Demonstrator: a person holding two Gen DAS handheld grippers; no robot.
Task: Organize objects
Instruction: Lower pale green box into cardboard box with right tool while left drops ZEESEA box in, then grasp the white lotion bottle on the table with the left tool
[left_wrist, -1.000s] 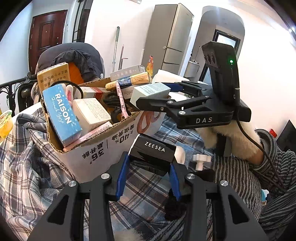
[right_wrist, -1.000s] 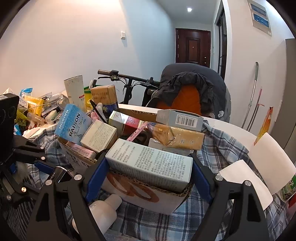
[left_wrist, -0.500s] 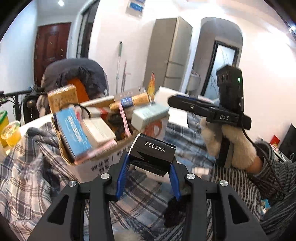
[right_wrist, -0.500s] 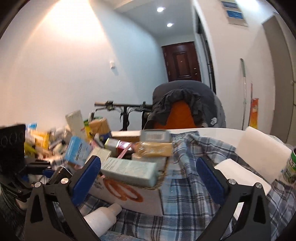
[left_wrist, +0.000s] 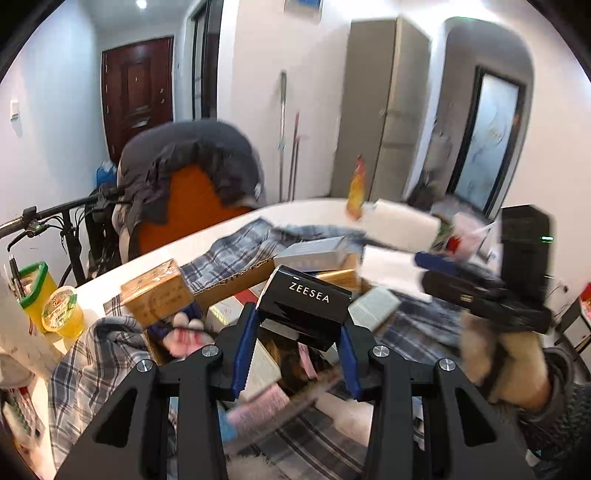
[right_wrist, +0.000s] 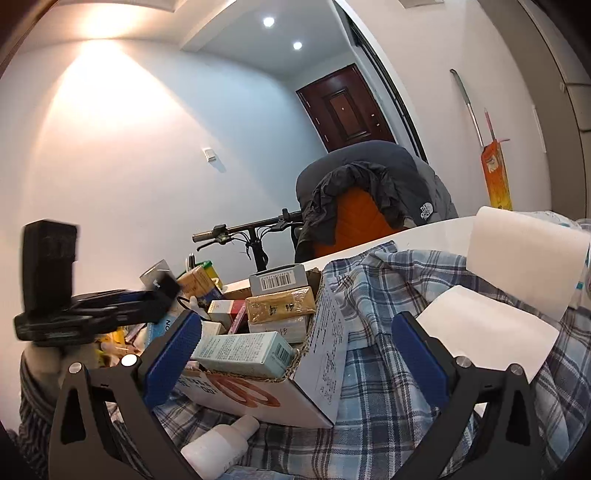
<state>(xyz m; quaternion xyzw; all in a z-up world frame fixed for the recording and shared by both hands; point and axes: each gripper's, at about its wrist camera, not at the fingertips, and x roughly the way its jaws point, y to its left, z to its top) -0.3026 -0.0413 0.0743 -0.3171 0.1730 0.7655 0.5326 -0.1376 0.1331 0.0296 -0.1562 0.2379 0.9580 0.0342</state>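
Grippers noted first: the left gripper (left_wrist: 297, 354) is clenched on a black box (left_wrist: 304, 304), held above the cardboard carton (right_wrist: 258, 397); the right gripper (right_wrist: 295, 354) is spread wide, with nothing between its pads. A white bottle (right_wrist: 218, 445) is seen lying just before the carton on a plaid cloth (right_wrist: 376, 373). The carton is crammed with small boxes, a pale green box (right_wrist: 243, 354) lying across its near rim. A white table (left_wrist: 221, 236) is covered by the cloth. Beyond, a jacket-draped chair (right_wrist: 373, 199), bicycle handlebars (right_wrist: 247, 229), a dark red door (right_wrist: 347, 107) and a refrigerator (left_wrist: 384, 107) are recorded.
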